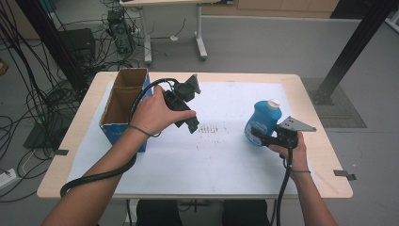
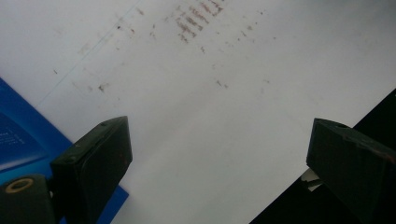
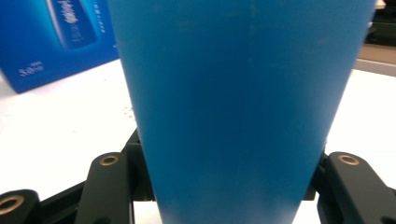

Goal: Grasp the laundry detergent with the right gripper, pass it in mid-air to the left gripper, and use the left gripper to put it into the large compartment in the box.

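Observation:
A blue bottle (image 1: 262, 120) with a white cap stands upright on the white sheet at the right of the table. My right gripper (image 1: 257, 135) is shut on its lower body from the near side. In the right gripper view the bottle (image 3: 238, 93) rises between the two black jaws, which press on both of its sides. An open blue cardboard box (image 1: 123, 107) stands at the table's left. My left gripper (image 1: 191, 125) hovers just right of the box, pointing down at the sheet. Its jaws stand wide open with nothing between them (image 2: 219, 154).
The white sheet (image 1: 221, 155) covers most of the wooden table and has a patch of brownish marks (image 1: 210, 129) at its middle. A corner of the blue box (image 2: 18, 135) lies close to the left jaw. Cables and a desk stand on the floor beyond.

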The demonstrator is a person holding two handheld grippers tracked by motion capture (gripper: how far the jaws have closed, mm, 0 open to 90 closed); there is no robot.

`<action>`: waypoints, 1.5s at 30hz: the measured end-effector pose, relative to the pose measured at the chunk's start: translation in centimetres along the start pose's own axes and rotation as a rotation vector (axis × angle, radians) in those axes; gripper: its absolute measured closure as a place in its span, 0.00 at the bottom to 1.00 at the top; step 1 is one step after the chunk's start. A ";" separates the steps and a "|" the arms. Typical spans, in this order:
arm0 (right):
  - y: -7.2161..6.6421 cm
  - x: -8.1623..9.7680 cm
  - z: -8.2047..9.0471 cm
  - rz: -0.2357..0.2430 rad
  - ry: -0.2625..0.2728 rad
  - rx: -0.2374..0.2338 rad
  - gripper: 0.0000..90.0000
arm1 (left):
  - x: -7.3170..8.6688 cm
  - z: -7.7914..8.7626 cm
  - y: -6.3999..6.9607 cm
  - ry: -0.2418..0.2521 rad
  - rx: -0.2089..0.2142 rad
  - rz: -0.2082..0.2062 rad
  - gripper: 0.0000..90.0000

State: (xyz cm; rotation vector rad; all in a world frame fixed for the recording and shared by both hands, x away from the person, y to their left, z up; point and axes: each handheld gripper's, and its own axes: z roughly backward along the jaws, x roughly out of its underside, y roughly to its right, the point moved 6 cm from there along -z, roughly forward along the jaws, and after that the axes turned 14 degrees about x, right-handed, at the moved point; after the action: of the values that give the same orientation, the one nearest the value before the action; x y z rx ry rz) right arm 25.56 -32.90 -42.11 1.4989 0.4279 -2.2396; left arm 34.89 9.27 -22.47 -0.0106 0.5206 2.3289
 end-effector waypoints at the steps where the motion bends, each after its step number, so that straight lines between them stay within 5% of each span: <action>1: 0.0 -0.2 0.0 -0.002 0.000 -0.011 0.47 | 0.0 0.0 0.0 0.000 0.000 0.000 0.08; 9: 0.1 -1.2 0.2 -0.028 -0.012 -0.101 0.47 | 0.4 0.4 0.5 -0.009 0.017 -0.045 0.08; 28: -0.8 -2.9 -0.9 0.030 -0.010 -0.337 0.47 | 1.1 1.6 1.8 -0.038 0.066 -0.217 0.08; 45: -2.2 -4.4 -1.6 0.107 -0.027 -0.452 0.47 | 1.5 2.8 2.4 -0.040 0.157 -0.399 0.09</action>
State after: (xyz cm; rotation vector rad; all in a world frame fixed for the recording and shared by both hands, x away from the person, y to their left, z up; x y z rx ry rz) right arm 27.23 -29.49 -38.54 1.2204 0.7666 -1.9128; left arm 32.56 9.74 -19.29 0.0065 0.6183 1.8925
